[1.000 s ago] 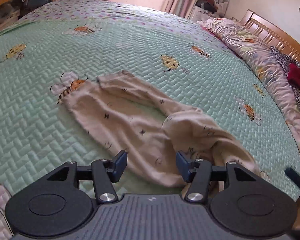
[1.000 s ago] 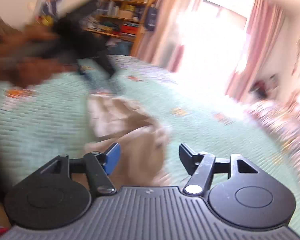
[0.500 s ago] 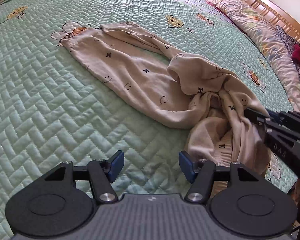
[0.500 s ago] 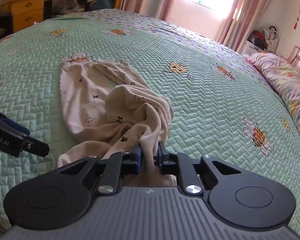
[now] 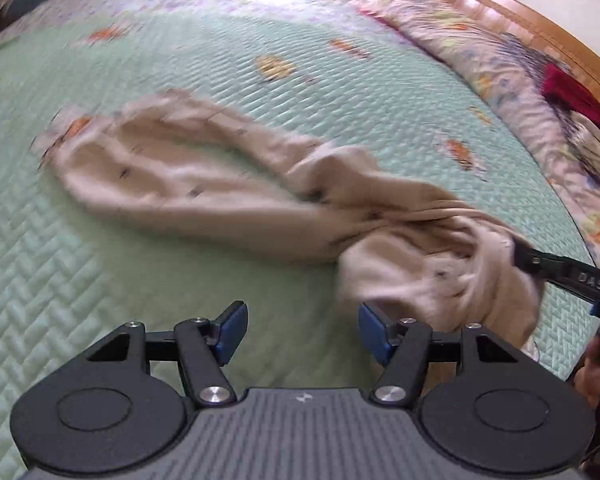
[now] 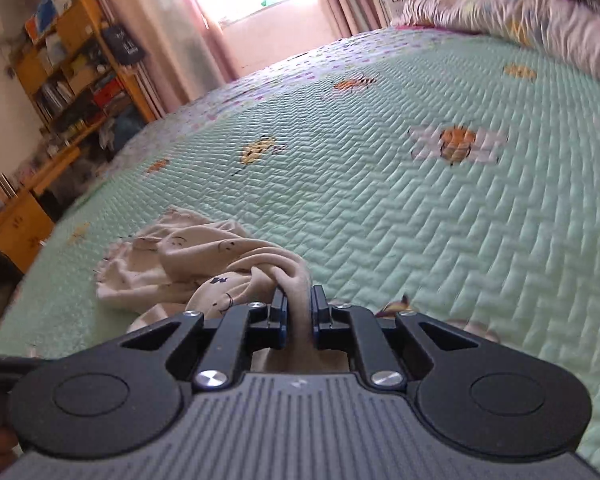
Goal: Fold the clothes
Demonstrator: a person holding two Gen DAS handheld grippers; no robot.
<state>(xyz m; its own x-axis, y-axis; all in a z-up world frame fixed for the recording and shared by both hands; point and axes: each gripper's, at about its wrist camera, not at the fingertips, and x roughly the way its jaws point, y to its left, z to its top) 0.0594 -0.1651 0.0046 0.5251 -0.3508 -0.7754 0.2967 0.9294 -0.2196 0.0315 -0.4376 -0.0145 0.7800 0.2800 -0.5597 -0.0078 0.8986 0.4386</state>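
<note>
A beige pair of small trousers [image 5: 220, 200] printed with smiley faces lies stretched across the green quilted bedspread [image 5: 80, 300]. Its legs point to the far left and its bunched waist end lies at the near right. My left gripper [image 5: 300, 330] hovers open over bare bedspread just left of that bunched end, with nothing between its fingers. My right gripper [image 6: 298, 312] has a fold of the trousers [image 6: 188, 256] between its pads; its jaws are still closing on it. In the left wrist view the right gripper [image 5: 520, 256] reaches in from the right edge, pinching the cloth.
A bunched floral duvet [image 5: 480, 52] and a red cloth [image 5: 572, 92] lie along the wooden headboard [image 5: 540, 36]. A cluttered shelf [image 6: 72, 72] and a desk [image 6: 24, 208] stand beyond the bed, by pink curtains [image 6: 172, 40]. The bed edge runs close below the grippers.
My right gripper went from wide open to closed on the trousers' bunched end, then rolled and dragged it. The left gripper shifted sideways, its jaws a little wider.
</note>
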